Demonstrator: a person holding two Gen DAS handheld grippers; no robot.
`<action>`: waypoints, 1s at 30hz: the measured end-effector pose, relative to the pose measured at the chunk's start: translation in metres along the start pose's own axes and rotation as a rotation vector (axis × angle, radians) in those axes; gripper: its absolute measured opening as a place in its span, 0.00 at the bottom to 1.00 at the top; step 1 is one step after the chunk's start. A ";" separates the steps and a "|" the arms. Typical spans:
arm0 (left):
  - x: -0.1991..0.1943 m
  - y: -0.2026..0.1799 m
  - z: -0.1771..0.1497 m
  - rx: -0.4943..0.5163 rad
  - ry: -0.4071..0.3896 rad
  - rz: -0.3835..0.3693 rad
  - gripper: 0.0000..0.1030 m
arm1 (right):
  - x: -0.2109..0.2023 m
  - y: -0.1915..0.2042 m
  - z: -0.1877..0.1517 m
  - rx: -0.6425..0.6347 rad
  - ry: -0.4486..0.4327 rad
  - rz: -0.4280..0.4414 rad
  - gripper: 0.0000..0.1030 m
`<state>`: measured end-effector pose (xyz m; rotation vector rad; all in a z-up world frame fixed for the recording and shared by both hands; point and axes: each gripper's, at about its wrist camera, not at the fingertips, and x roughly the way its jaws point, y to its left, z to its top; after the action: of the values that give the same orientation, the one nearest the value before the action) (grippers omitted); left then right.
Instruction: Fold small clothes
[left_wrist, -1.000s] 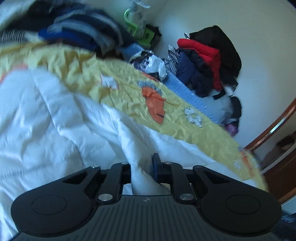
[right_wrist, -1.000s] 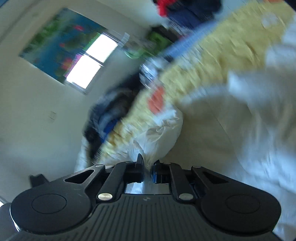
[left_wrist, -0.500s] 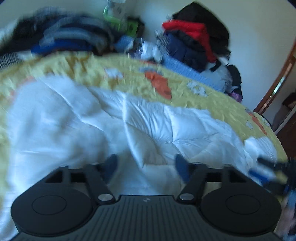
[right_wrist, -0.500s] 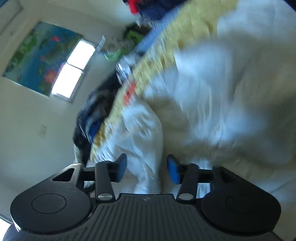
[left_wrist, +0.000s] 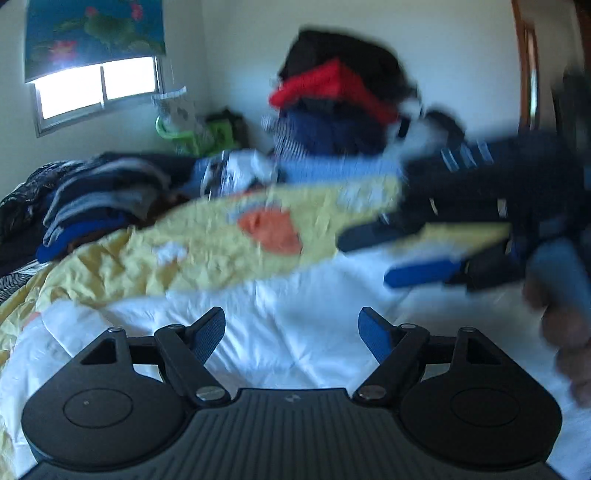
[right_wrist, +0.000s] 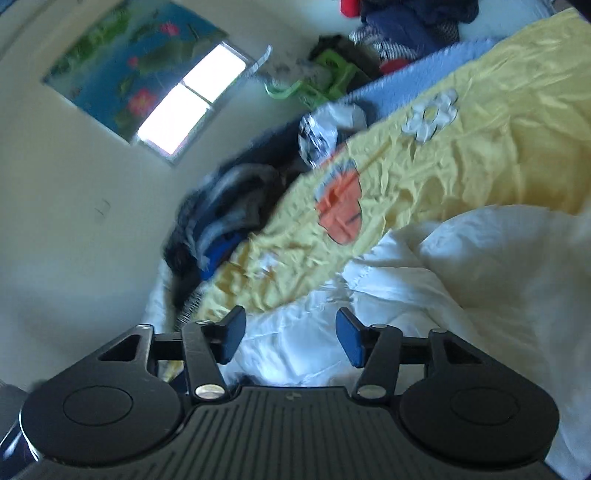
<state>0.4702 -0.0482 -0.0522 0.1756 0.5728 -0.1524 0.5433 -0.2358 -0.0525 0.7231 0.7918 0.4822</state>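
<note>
A white quilted garment (left_wrist: 280, 332) lies spread on the bed over a yellow sheet (left_wrist: 207, 251); it also shows in the right wrist view (right_wrist: 424, 280). My left gripper (left_wrist: 291, 332) is open and empty just above the white garment. My right gripper (right_wrist: 290, 338) is open and empty over the garment's edge; it also shows blurred at the right of the left wrist view (left_wrist: 417, 254), jaws apart, held by a hand (left_wrist: 565, 321).
Piles of dark, blue and red clothes (left_wrist: 340, 110) sit along the far wall, with more striped clothes (left_wrist: 85, 210) at the left. A green object (left_wrist: 184, 133) stands in the corner below a window (left_wrist: 96, 92). A wooden door frame (left_wrist: 528, 66) is at the right.
Both grippers were shut on the white garment, then opened and let it go. The left one lifted and tilted up toward the wall; the right one moved into its view.
</note>
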 end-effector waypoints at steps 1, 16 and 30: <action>0.011 -0.001 -0.005 0.009 0.031 0.013 0.77 | 0.009 -0.002 0.000 0.005 0.007 -0.016 0.58; 0.031 0.013 -0.023 -0.011 0.060 0.032 0.85 | 0.018 -0.048 -0.008 0.158 -0.015 -0.035 0.44; -0.047 -0.023 -0.073 0.030 0.026 -0.097 0.87 | -0.072 -0.054 -0.105 0.227 -0.032 0.105 0.71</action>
<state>0.3886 -0.0507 -0.0898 0.1797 0.6050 -0.2531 0.4237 -0.2755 -0.1097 0.9843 0.7892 0.4786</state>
